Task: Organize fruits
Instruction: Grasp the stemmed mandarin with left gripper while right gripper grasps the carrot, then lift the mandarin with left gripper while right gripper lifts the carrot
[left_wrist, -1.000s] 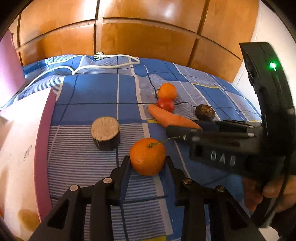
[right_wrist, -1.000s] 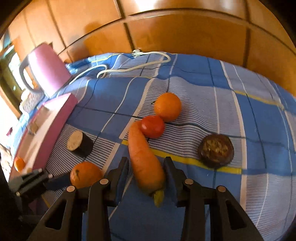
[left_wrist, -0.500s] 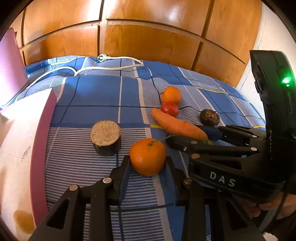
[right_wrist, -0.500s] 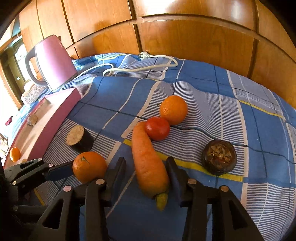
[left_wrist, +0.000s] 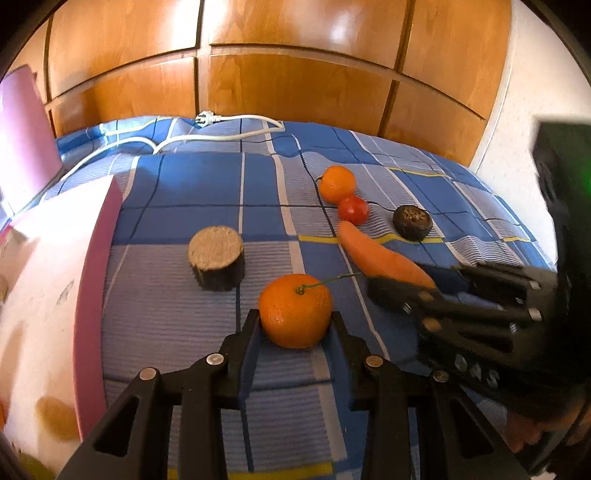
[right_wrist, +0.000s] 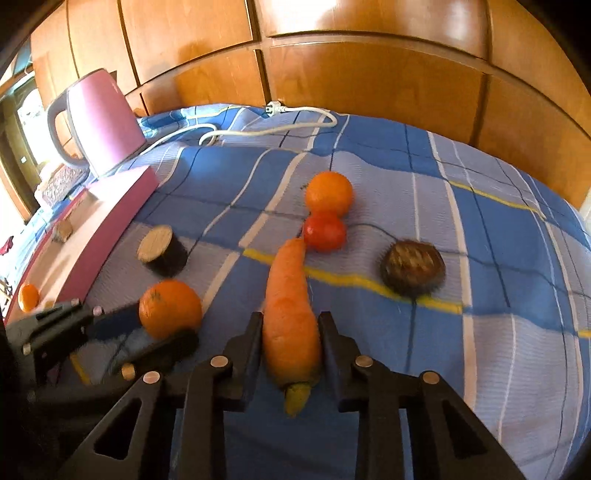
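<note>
My left gripper (left_wrist: 295, 325) is shut on a stemmed orange (left_wrist: 294, 311) resting on the blue checked cloth; it also shows in the right wrist view (right_wrist: 170, 308). My right gripper (right_wrist: 291, 326) is shut on the thick end of a carrot (right_wrist: 290, 308), which also shows in the left wrist view (left_wrist: 382, 260). Beyond lie a second orange (right_wrist: 328, 194), a red tomato (right_wrist: 325, 232) touching it and the carrot tip, and a dark round fruit (right_wrist: 413, 267).
A pink-edged tray (right_wrist: 122, 218) lies at the left with a small orange (right_wrist: 28, 296) on it. A cut dark cylinder (left_wrist: 217, 257) stands beside the tray. A pink kettle (right_wrist: 101, 122) and white cable (right_wrist: 258, 127) sit behind. Wooden panels back the cloth.
Both grippers' jaws have closed in, the left onto the stemmed orange and the right onto the carrot. The right gripper has drawn back to the right in the left wrist view.
</note>
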